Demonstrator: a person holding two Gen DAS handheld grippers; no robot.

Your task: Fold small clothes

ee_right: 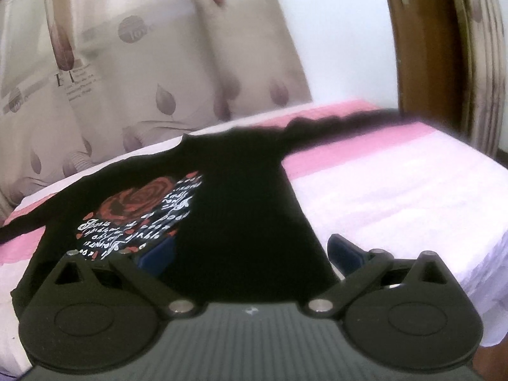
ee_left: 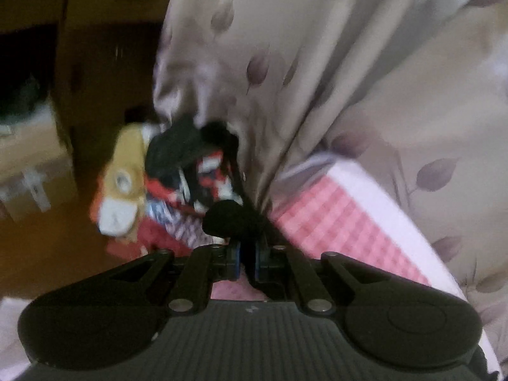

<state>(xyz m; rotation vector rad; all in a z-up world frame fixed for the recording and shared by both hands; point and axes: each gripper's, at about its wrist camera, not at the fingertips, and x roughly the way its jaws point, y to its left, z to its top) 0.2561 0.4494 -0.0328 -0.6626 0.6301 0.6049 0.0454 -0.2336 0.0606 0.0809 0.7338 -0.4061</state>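
Black fabric is sitting pinched between the blue pads of the left tool [ee_left: 247, 262], whose jaws are standing nearly together at the lower centre of the left wrist view. This bunched black cloth [ee_left: 233, 222] is rising just above the pads, and a thin dark strip of it is running up toward the centre of the frame. Beyond it, left of centre, a blurred pile of clothes [ee_left: 177, 190] in red, white, yellow and black is lying. A pink checked bed cover [ee_left: 333, 222] is showing to the right of the tool, and a pale leaf-print curtain [ee_left: 317, 63] is filling the upper right.

In the right wrist view, the right tool [ee_right: 250, 255] is standing wide, its blue pads [ee_right: 344, 254] well apart at the bottom of the frame. A black shirt [ee_right: 241, 197] with a red rose and white lettering is lying spread on the pink bed [ee_right: 397, 190], reaching from the gap between the pads up to mid-frame, one sleeve stretching to the upper right. Whether either pad is touching the cloth, I cannot tell. A wooden door frame [ee_right: 422, 47] is standing in the upper right.
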